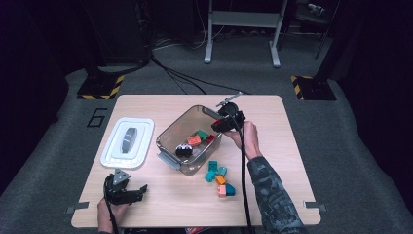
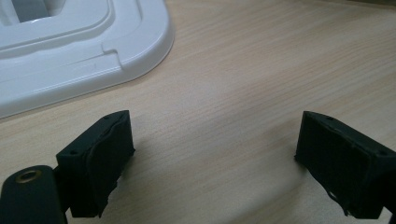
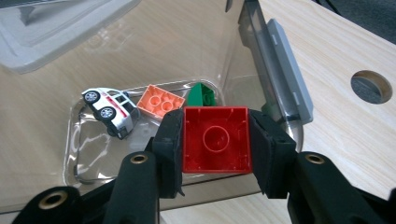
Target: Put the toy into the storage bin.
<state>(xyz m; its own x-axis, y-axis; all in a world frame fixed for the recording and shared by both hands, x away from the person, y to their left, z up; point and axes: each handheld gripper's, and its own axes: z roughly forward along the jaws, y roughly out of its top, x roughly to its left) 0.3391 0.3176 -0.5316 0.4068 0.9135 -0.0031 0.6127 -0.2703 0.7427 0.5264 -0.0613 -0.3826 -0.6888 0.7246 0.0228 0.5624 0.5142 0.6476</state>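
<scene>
A clear plastic bin (image 1: 171,132) stands in the middle of the wooden table, holding an orange brick (image 3: 160,101), a green brick (image 3: 201,95) and a small toy car (image 3: 111,110). My right gripper (image 1: 220,125) hovers over the bin's right rim, shut on a red brick (image 3: 215,139) whose hollow underside faces the camera. Loose teal and orange bricks (image 1: 220,177) lie on the table just right of the bin. At the table's front left, my left gripper (image 1: 137,191) rests low over bare wood, its jaws wide open and empty (image 2: 215,163).
A white lid (image 1: 127,142) lies flat left of the bin, and its corner (image 2: 93,51) reaches close to my left gripper. The bin has a grey latch (image 3: 285,79) on its near wall. A round hole (image 3: 371,87) is cut in the tabletop.
</scene>
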